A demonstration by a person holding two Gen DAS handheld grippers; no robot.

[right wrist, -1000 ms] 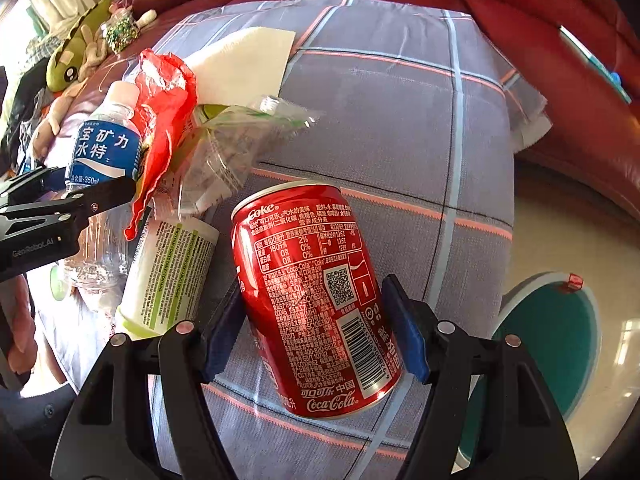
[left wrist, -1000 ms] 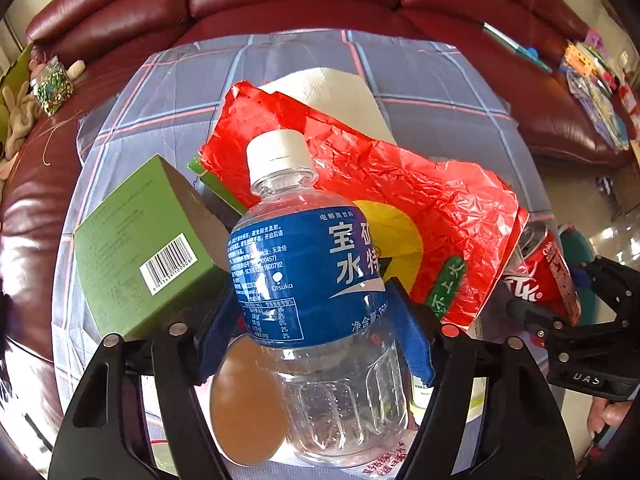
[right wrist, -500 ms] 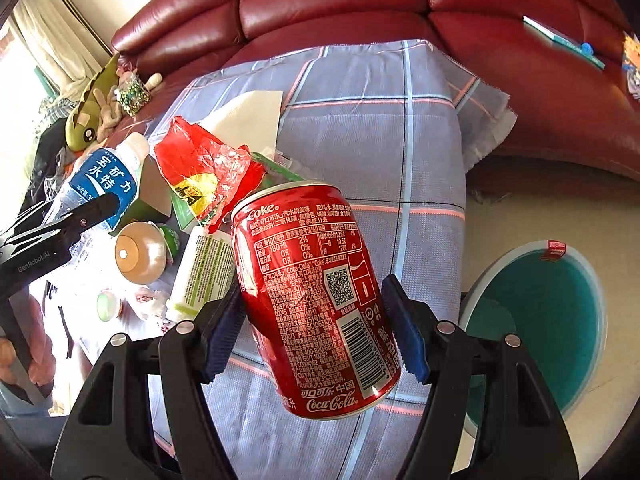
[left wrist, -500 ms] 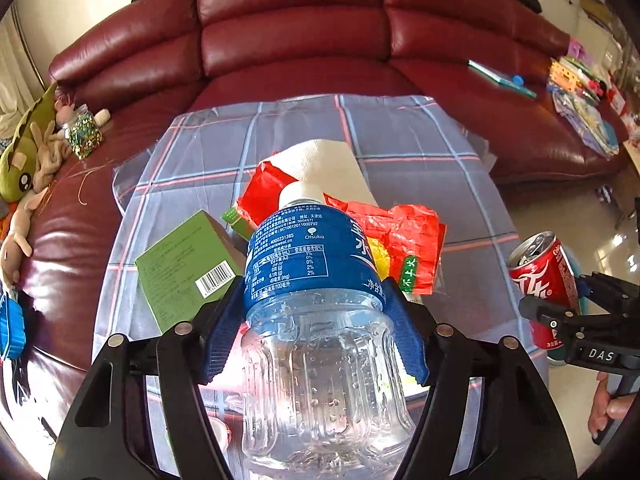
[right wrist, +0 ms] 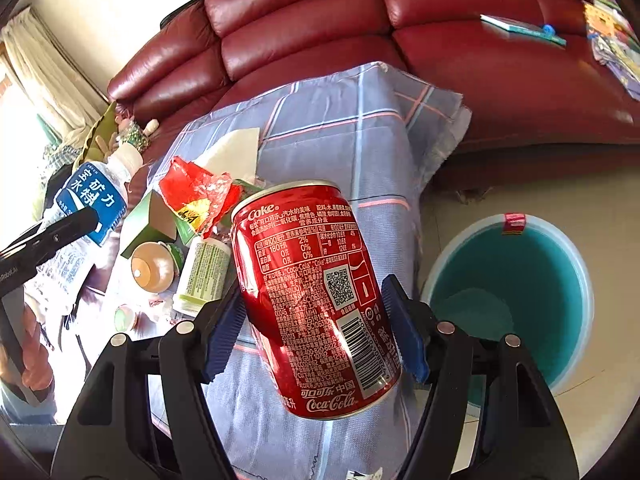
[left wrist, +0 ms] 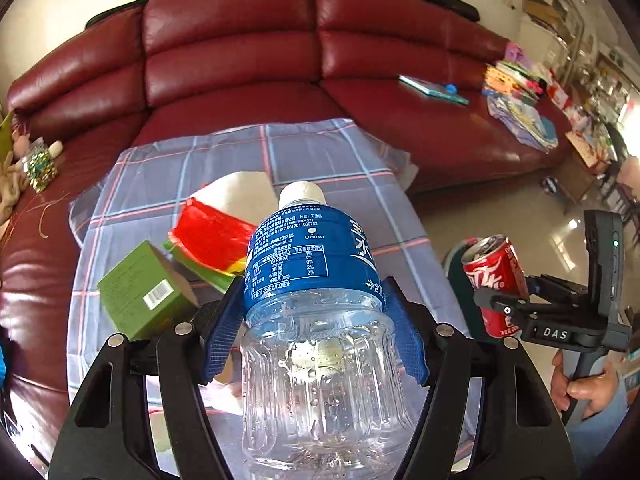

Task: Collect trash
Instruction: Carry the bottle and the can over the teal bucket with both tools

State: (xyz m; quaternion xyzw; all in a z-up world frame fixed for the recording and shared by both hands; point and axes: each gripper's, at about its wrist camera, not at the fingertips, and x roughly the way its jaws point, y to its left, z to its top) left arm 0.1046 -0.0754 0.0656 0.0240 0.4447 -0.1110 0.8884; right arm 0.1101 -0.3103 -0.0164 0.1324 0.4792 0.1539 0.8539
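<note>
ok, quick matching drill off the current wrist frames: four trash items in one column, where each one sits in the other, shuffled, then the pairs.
Items
1. water bottle
2. cola can
3. green box
4. teal bin

Places
A. on the floor, beside the table
B. clamped in the right gripper
C. lying on the checked tablecloth
D. clamped in the left gripper

Pairs: 1-D, 2-B, 3-C, 4-A
</note>
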